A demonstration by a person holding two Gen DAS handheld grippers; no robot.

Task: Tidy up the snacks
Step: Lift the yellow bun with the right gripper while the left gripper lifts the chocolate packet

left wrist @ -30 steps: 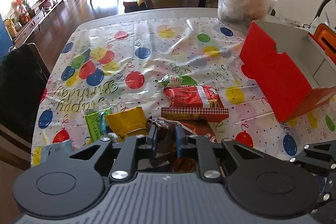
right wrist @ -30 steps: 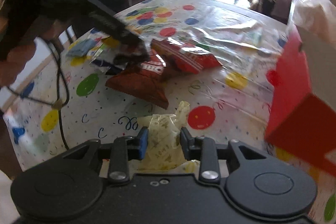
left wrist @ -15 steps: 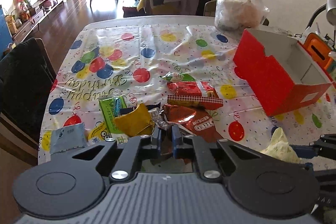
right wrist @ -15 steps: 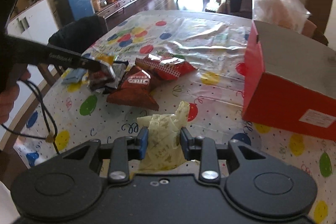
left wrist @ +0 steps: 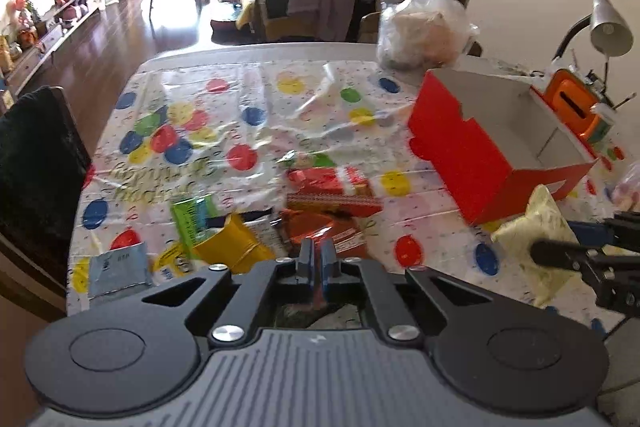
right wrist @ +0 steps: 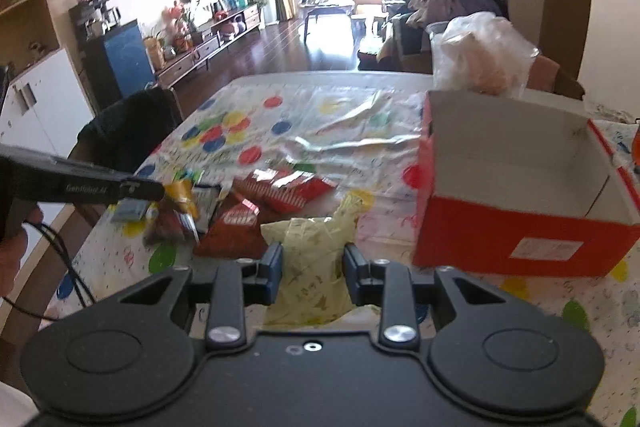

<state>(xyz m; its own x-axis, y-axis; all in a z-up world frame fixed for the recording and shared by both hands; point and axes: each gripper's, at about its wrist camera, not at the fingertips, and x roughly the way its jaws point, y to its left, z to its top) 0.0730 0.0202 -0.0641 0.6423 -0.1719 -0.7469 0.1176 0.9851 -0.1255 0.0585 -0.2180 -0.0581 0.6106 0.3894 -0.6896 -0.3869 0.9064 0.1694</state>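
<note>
Left wrist view, left to right. A dark chair (left wrist: 36,163) is cut off at the frame edge. The bench (left wrist: 256,131) carries a balloon-print cloth; its near edge is hidden behind the tool body. A grey-blue sachet (left wrist: 118,267) lies at the near left, beside a green packet (left wrist: 192,223) and a yellow pouch (left wrist: 228,247), each blurred and with print unreadable. The left tongs (left wrist: 318,263) are pinched narrow on a dark wrapper (left wrist: 316,301), mostly hidden under the pads; what it is cannot be made out. Beyond them lie a brown-red bag (left wrist: 320,231) and a red bag (left wrist: 332,183), overlapping. The red box (left wrist: 476,163) stands open toward the right, its far corner partly hidden. A clear bag (left wrist: 424,31) sits behind it, contents indistinct.

Right wrist view, left to right. A hand (right wrist: 14,247) is cut off at the left edge, holding the left tool. The dark wrapper hangs from the left tongs above the cloth, blurred. The right tongs (right wrist: 312,263) are clamped on a pale yellow bag (right wrist: 312,259), held clear of the bench; its lower end is hidden behind the tool body. The red box sits just right of it, interior mostly visible, its label unreadable.
</note>
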